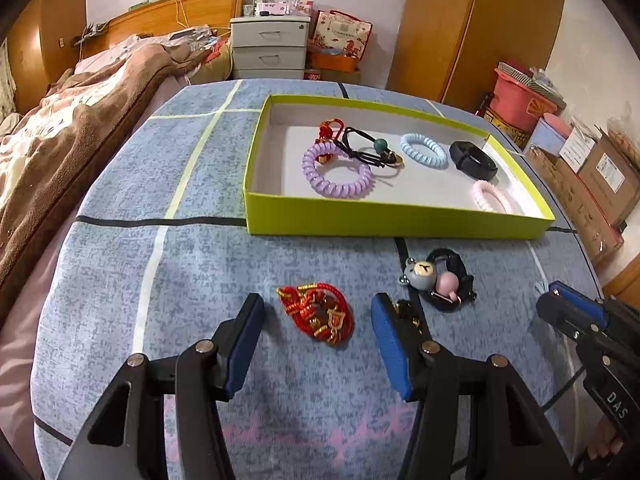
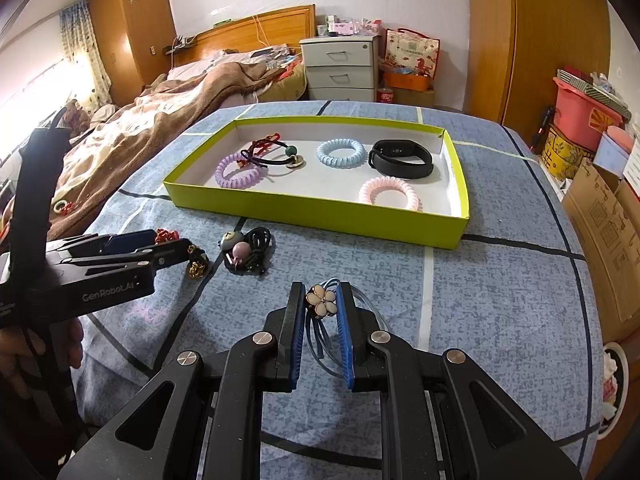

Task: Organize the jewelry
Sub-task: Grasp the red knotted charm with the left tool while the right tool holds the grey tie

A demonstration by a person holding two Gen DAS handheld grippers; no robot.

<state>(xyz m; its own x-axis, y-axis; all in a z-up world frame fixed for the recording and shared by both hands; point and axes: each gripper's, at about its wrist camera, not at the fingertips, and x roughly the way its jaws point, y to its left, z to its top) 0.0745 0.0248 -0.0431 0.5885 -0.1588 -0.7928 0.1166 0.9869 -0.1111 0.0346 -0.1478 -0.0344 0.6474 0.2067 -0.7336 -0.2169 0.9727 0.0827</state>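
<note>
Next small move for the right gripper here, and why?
Probably lift and carry toward the green box: the right gripper is already shut on the flower hair tie, while the left gripper only straddles the red cord bracelet, open.

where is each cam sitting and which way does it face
Left wrist: on the left gripper, low over the blue cloth, facing the green box; open fingers flank the red cord bracelet; the right gripper shows at right.
Right wrist: on the right gripper, facing the same box; fingers close around a flower hair tie; left gripper and hand at left.
Shared: box, bear hair tie, bed, drawers.
</note>
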